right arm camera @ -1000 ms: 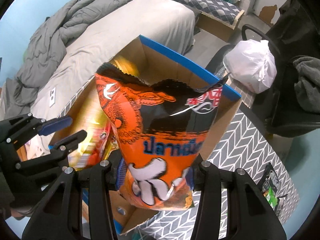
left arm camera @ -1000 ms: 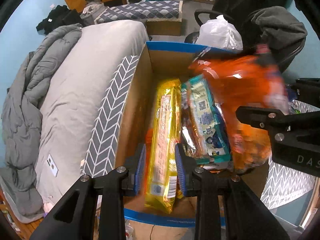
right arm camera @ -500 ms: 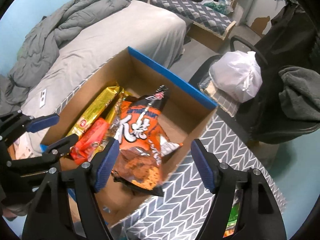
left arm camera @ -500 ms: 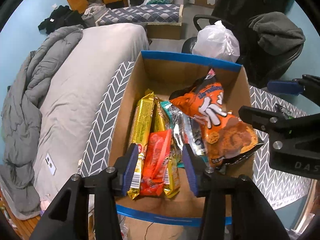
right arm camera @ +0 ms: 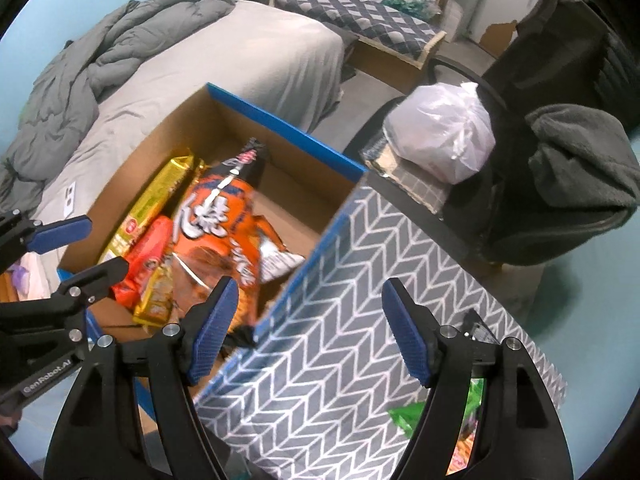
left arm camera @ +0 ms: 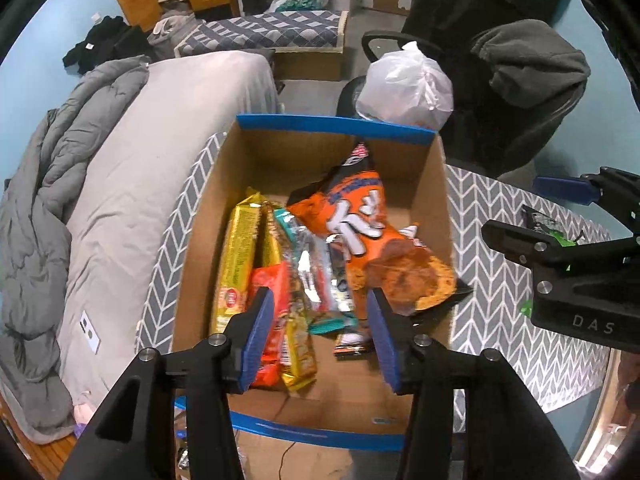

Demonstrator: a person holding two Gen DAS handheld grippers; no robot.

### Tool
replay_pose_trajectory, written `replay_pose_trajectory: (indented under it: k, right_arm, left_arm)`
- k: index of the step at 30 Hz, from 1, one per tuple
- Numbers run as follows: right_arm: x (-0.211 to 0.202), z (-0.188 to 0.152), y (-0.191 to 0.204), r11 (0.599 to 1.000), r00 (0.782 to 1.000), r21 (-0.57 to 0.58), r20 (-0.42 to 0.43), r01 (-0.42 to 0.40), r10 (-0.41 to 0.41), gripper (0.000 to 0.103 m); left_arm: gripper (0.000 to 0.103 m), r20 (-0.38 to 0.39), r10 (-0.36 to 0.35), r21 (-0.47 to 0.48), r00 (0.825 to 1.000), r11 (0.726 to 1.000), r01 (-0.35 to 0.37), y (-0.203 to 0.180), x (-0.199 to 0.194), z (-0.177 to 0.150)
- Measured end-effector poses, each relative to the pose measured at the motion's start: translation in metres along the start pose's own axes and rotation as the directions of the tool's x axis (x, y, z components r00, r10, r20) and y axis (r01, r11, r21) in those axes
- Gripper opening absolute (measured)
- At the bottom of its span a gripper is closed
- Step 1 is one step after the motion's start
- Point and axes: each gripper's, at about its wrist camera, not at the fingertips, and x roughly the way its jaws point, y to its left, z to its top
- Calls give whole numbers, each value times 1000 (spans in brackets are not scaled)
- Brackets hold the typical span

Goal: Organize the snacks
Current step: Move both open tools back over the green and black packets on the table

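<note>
Bed: far left in my L view, grey sheet, w/ rumpled grey duvet along its outer side.
Box: cardboard, blue-edged rim, open top, just beside the bed, on chevron-cloth tabletop.
Yellow pack: long, leftmost in box, lying lengthwise against L wall.
Red pack: just R of yellow one, partly under my L tool's pad.
Teal/silver packs: mid-box, overlapping; labels too blurred to read.
Orange chip bag: R half of box, tilted, top corner toward far wall, bottom end resting on the R rim.
L tool: hovering over near end of box, pointing steeply down; jaws opening, nothing clamped, the packs lie below the gap.
R tool: over the box's R wall & tabletop; jaws spread wide, released, nothing btwn the pads.
Green packs: on tabletop, low R in my R view, partly hidden behind R tool's finger.
White plastic bag: beyond box, on a chair seat.
Grey garment: far R, draped on dark chair.
</note>
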Motion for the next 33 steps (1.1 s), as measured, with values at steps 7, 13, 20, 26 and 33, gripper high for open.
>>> replay_pose_trajectory:
  k: [7,13,20,26,33]
  right_arm:
    - [-8,-20,-27,999,1000,39,-4,26,-26,75]
    - [-15,-40,-54,996,999,76,-9,49,-49,76]
    - [-23,-68,-89,989,996,121,-23,85,-82,78]
    - [-26,-95,-125,979,993,169,-48,110,-103,78]
    - [-26,-128,-163,968,989,213,-85,133,-117,79]
  left_arm:
    - [52,-5,-30,36,1000,999,30,-24,-3,0]
    - [55,-13,-57,64,998,996,58,-48,-6,-2]
    - [61,-27,-81,116,996,990,83,-84,-6,-2]
    - [64,-42,-85,161,996,983,90,-113,-3,-2]
    - [71,-62,-95,203,994,973,106,-146,1,-2]
